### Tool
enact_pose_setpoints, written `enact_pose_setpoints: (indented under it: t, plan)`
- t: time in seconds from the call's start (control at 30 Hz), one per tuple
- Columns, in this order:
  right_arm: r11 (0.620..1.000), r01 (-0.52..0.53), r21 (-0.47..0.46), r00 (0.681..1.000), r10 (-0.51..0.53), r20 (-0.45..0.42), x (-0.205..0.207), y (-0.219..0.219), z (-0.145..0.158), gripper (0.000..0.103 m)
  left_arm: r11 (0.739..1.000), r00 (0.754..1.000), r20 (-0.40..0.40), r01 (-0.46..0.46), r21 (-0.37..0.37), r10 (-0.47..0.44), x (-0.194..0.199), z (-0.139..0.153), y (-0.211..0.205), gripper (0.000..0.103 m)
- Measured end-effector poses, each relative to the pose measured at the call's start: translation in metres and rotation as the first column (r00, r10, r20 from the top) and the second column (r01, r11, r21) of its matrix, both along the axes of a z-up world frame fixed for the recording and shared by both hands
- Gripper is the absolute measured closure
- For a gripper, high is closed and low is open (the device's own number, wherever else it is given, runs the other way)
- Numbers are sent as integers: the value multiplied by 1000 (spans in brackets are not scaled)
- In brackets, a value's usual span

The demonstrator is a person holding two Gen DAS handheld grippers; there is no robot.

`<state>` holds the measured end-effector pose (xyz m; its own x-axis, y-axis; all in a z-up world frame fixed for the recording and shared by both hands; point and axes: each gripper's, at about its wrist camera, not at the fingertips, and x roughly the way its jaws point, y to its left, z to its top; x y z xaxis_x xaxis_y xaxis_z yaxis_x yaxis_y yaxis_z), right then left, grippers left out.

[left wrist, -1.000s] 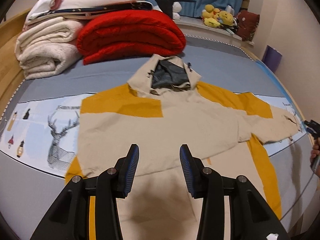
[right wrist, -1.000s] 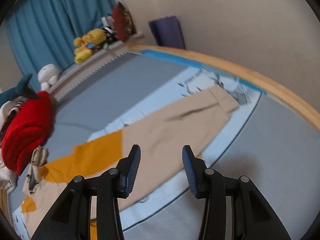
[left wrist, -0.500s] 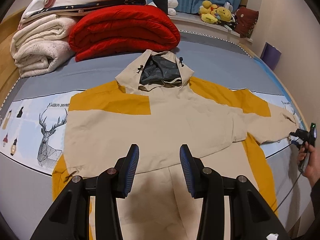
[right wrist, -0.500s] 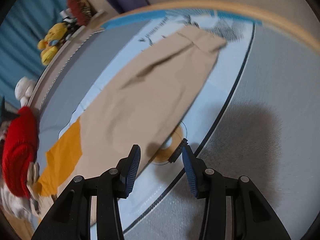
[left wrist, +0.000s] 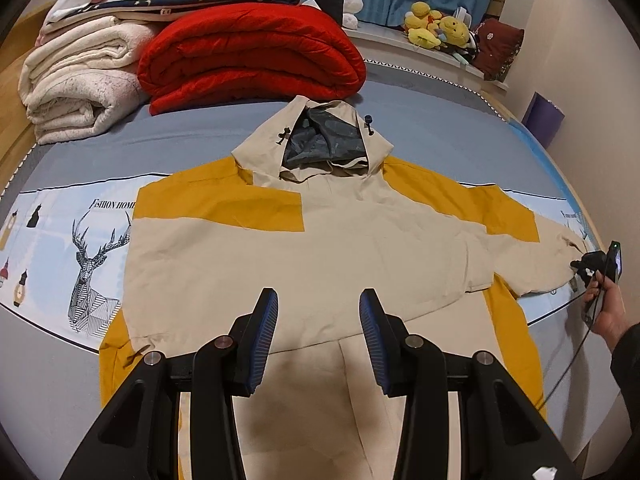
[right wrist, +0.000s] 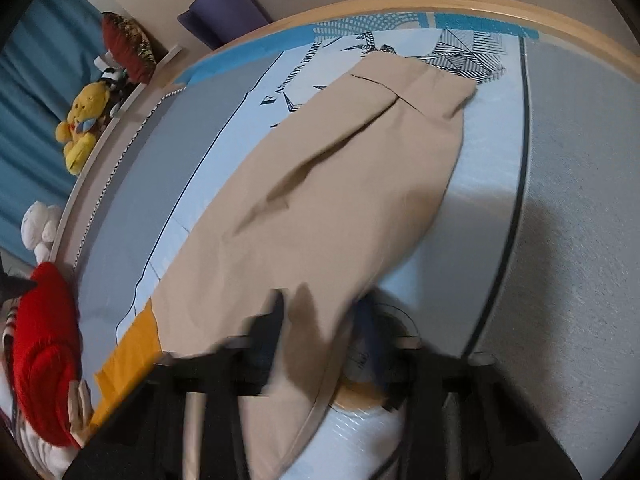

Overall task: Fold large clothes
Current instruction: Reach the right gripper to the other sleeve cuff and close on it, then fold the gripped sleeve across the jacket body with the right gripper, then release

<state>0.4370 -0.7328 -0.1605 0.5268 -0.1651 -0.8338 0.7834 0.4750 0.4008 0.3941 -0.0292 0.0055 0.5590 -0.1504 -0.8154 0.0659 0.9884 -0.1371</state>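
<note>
A beige and mustard hooded jacket [left wrist: 304, 256] lies flat on the bed, hood toward the far side, its left sleeve folded across the body. My left gripper [left wrist: 318, 320] hovers open and empty over the jacket's lower hem. The right sleeve [right wrist: 320, 208] stretches out toward the bed's right edge. My right gripper [right wrist: 320, 320] is blurred and low over the sleeve's lower edge, its jaws apart on either side of the cloth. It also shows in the left wrist view [left wrist: 592, 264], at the cuff.
A red folded quilt [left wrist: 248, 52] and cream blankets [left wrist: 80, 88] are stacked at the bed's far left. Plush toys [left wrist: 436, 28] line the shelf by the blue curtain. The wooden bed rim [right wrist: 520, 4] runs close past the cuff. A purple box [left wrist: 544, 120] stands by the wall.
My right gripper has dropped down and forward onto the sleeve, which now lies between its jaws. My left gripper has drifted slightly, still open over the hem.
</note>
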Motion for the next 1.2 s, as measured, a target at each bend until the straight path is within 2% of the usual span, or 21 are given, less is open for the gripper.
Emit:
enact_pose_setpoints:
  t: [0.13,0.23,0.37,0.43,0.53,0.6,0.63,0.67,0.73,0.8,0.83,0.9,0.97,1.0,1.03,1.1,1.13,1.17,1.2]
  plan:
    - [994,-14,-105,1000,12,-15,17,16,30,99,1000,1000,5,-10,-9,10,2,4,6,64]
    - [971,-66,-231,998,66,-5,34,48,68,100,1000,1000,8,-19,-21,19,3,7,13,64]
    - [891,-204,-405,974,225,3,57,118,127,101,999,1000,16,-23,-39,23,2,16,20,64]
    - [837,-287,-466,946,325,0,68,164,152,101,999,1000,23,-19,-43,20,0,21,23,64]
    - [735,-421,-532,867,498,3,76,248,184,101,999,999,34,-23,-50,24,-3,27,28,64]
    - [661,-500,-560,796,605,3,73,308,200,101,998,999,31,-32,-60,34,-3,30,33,64]
    - [615,-546,-569,746,666,5,71,346,206,101,997,999,29,-40,-66,42,-3,32,38,64]
    - [585,-573,-574,712,702,4,69,372,207,101,996,999,28,-45,-71,47,-4,33,41,64]
    - [507,-636,-582,621,784,3,59,435,208,101,996,998,26,-55,-76,57,-5,38,50,64]
    - [458,-684,-568,550,835,10,49,483,204,101,995,997,30,-69,-74,71,-6,41,58,64]
    - [415,-728,-545,492,871,6,43,514,198,101,994,996,30,-80,-75,82,-6,42,64,64]
    - [367,-781,-505,428,904,-4,33,555,181,101,991,995,22,-99,-86,101,-6,42,75,64]
    - [316,-852,-418,356,934,-20,25,586,158,98,988,992,7,-124,-96,125,-6,42,89,64]
    - [276,-891,-361,306,952,-28,22,601,145,98,987,991,-1,-131,-98,131,-6,41,94,65]
    - [261,-905,-337,290,956,-38,18,608,137,97,985,991,-11,-137,-102,137,-6,40,101,65]
    - [266,-920,-289,291,955,-49,8,611,124,93,982,989,-21,-150,-111,149,-7,41,112,65]
    - [274,-925,-262,295,955,-43,4,606,121,87,980,987,-22,-160,-115,158,-7,41,118,65]
    - [287,-924,-253,306,951,-40,-1,599,122,77,978,985,-23,-170,-118,168,-7,41,124,65]
    - [313,-915,-256,333,942,-37,-5,586,125,72,976,983,-26,-182,-120,180,-6,41,130,65]
